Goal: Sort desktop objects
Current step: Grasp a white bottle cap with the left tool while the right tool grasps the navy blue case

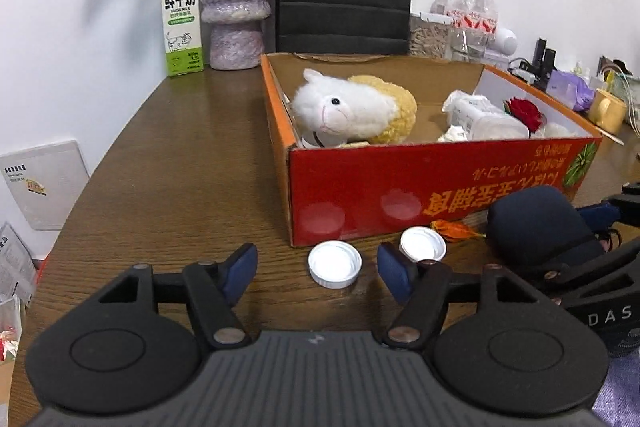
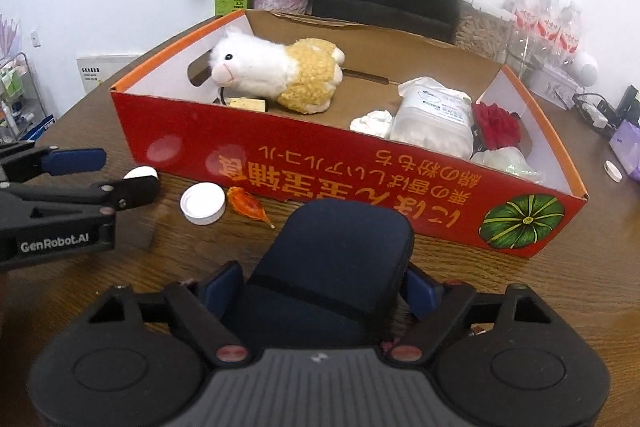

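between left gripper (image 1: 318, 273) fingers, white cap (image 1: 335, 263) beside red box (image 1: 432, 183)

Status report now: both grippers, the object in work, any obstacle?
Left gripper open, low over white cap. Right gripper shut on dark blue case. Red box just ahead; second cap and orange wrapper near.

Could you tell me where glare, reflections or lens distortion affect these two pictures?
Left wrist view: the two white caps mirror as pale blotches on the glossy red box; table edge bows from fisheye. Right wrist view: similar blotches on the box front; corners vignette dark.
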Action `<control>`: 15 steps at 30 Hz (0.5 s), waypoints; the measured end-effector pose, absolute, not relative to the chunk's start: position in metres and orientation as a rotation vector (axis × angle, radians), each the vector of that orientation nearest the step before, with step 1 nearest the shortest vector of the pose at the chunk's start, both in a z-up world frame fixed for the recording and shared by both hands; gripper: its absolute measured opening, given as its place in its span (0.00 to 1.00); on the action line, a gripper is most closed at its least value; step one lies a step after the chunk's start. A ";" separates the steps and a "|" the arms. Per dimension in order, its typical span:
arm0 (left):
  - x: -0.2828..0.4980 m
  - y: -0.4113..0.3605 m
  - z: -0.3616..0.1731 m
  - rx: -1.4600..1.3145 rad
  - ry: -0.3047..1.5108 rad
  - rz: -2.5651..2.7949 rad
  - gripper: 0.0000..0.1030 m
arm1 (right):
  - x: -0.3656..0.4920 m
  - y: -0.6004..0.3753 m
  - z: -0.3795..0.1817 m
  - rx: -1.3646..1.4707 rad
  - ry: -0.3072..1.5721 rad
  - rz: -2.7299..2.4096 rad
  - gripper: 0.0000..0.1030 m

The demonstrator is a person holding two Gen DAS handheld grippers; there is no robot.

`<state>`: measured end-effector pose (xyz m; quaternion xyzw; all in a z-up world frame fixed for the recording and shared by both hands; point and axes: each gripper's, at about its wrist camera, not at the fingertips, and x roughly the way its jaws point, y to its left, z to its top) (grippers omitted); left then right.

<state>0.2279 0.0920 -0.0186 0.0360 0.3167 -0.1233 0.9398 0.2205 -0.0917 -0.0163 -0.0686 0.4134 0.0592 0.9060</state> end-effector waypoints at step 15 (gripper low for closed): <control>0.213 0.094 -0.014 0.048 0.616 -0.241 0.28 | 0.213 -0.094 -0.009 -0.114 0.820 0.199 0.61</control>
